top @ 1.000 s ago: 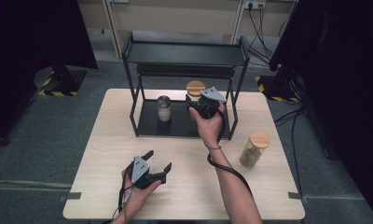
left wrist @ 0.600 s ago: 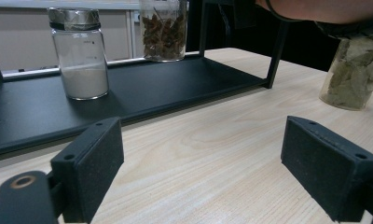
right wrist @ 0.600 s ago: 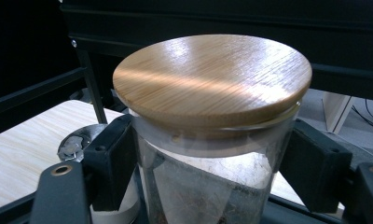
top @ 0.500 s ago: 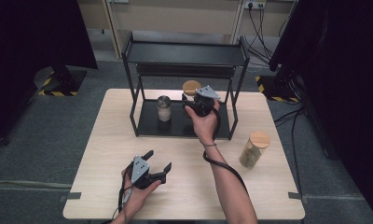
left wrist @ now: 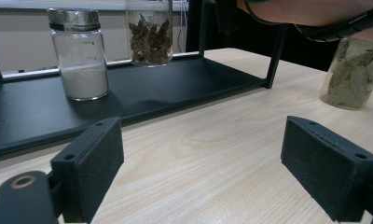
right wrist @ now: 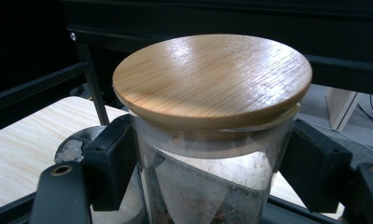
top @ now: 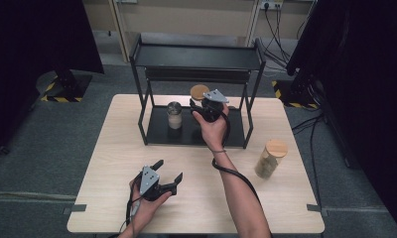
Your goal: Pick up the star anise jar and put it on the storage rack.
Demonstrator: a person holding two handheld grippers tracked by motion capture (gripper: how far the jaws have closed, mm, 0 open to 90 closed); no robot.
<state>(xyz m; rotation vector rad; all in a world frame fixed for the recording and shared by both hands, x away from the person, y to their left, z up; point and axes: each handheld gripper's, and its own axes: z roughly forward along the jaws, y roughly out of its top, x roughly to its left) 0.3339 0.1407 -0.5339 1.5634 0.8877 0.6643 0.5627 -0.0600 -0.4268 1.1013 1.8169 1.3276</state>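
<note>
My right gripper (top: pixel 200 103) is shut on a glass jar with a round wooden lid (top: pixel 199 92), its pads pressed on the glass just under the lid (right wrist: pixel 212 79). The jar holds dried brown leaves (left wrist: pixel 149 30) and stands upright at the back of the black rack's lower shelf (top: pixel 186 133); I cannot tell if its base touches the shelf. To its left on that shelf is a silver-lidded jar of white powder (top: pixel 174 114) (left wrist: pixel 79 56). My left gripper (top: pixel 169 169) rests low near the table's front edge, open, with nothing between its pads (left wrist: pixel 212 172).
The rack's top shelf (top: pixel 196 57) hangs over the held jar, and its posts stand either side. A tall wooden-lidded jar of green leaves (top: pixel 271 158) (left wrist: pixel 352 74) stands on the wooden table (top: pixel 117 148) at the right. A cable trails along the right forearm.
My right gripper has carried the wooden-lidded jar a little to the left, closer to the powder jar. The left gripper has stayed where it was.
</note>
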